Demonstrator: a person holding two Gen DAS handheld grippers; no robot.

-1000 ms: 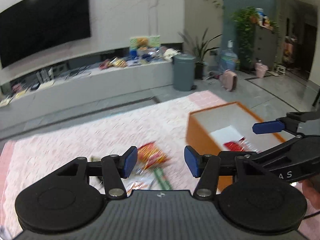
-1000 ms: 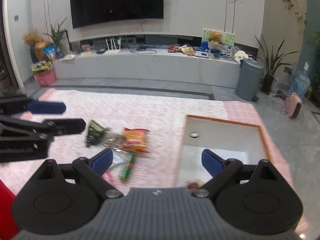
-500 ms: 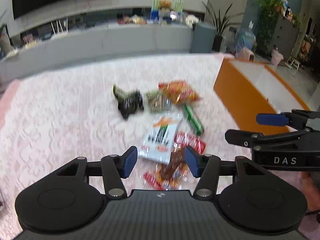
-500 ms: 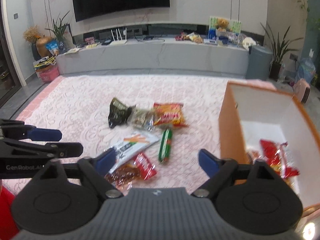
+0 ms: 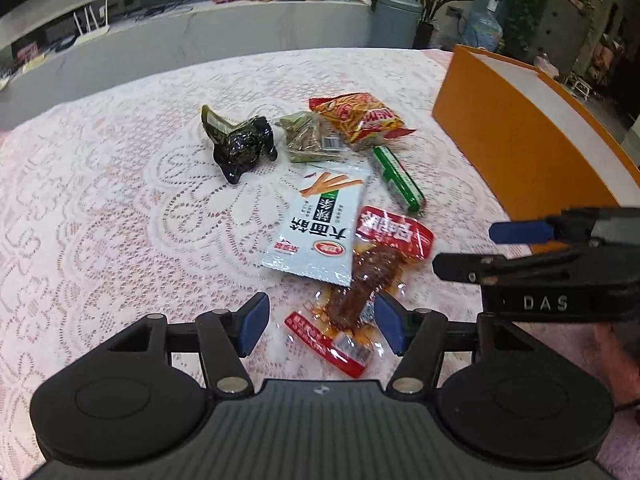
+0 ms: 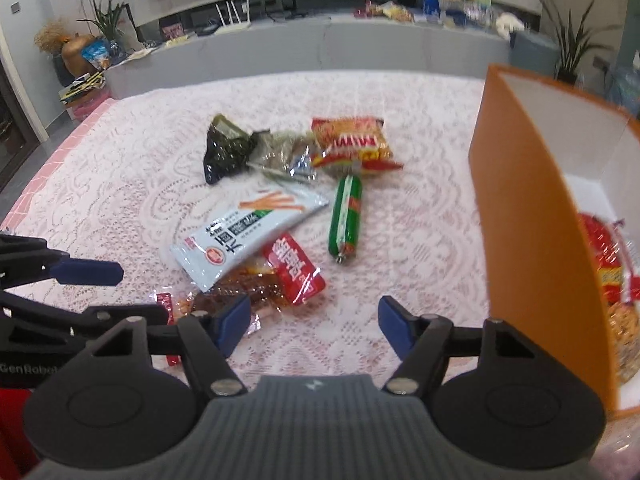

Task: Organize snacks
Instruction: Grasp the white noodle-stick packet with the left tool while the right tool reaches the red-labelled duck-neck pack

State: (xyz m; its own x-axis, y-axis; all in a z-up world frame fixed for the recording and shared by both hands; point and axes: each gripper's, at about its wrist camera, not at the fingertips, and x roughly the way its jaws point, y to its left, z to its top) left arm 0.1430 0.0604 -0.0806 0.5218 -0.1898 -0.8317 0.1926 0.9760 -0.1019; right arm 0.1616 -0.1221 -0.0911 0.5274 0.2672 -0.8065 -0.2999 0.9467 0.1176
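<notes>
1. Snacks are lying in a loose pile on the lace-covered bench (image 5: 120, 216), left of the orange box (image 5: 520, 152).
2. Your left gripper (image 5: 320, 322) is hanging spread apart over the clear red-ended packet (image 5: 360, 280), its blue pads flanking the packet without pinching it.
3. Your right gripper (image 6: 314, 326) is gaping empty, with the green sausage (image 6: 346, 216) lying just ahead.

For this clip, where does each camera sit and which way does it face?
Left wrist: on the left gripper, looking down its open fingers at the red-packed snack; the right gripper shows at right.
Right wrist: on the right gripper, facing bare lace cloth, orange box at right.
Shared: the white packet, green sausage.
</notes>
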